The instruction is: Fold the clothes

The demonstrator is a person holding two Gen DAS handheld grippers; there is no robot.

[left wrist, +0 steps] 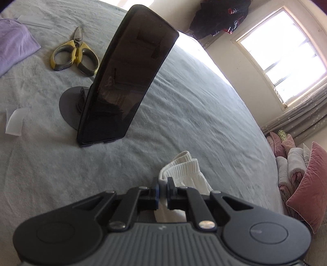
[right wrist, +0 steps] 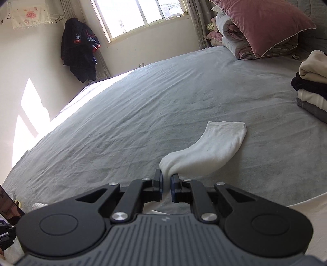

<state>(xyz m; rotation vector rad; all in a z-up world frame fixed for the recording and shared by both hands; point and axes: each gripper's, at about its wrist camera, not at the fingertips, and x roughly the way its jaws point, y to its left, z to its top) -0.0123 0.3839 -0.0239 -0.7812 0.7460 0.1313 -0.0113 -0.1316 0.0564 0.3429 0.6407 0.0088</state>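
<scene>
The white cotton ankle sock (right wrist: 212, 147) lies on the grey bed sheet (right wrist: 143, 106); the right gripper (right wrist: 167, 180) pinches one end, its length running away up-right; the left gripper (left wrist: 162, 185) has its jaws pressed on the ribbed cuff (left wrist: 184, 163).

The right gripper (right wrist: 167, 180) pinches one end of a white sock (right wrist: 212, 149), its jaws closed on the bunched fabric. The rest of the sock stretches away up and to the right, lying flat on the grey bedsheet (right wrist: 132, 114). At the right edge sits a stack of folded clothes (right wrist: 312, 90) in cream, dark and grey. A pink pillow (right wrist: 263, 24) rests on rolled bedding at the head of the bed, and a dark jacket (right wrist: 79, 51) hangs beside the window (right wrist: 141, 14).
</scene>
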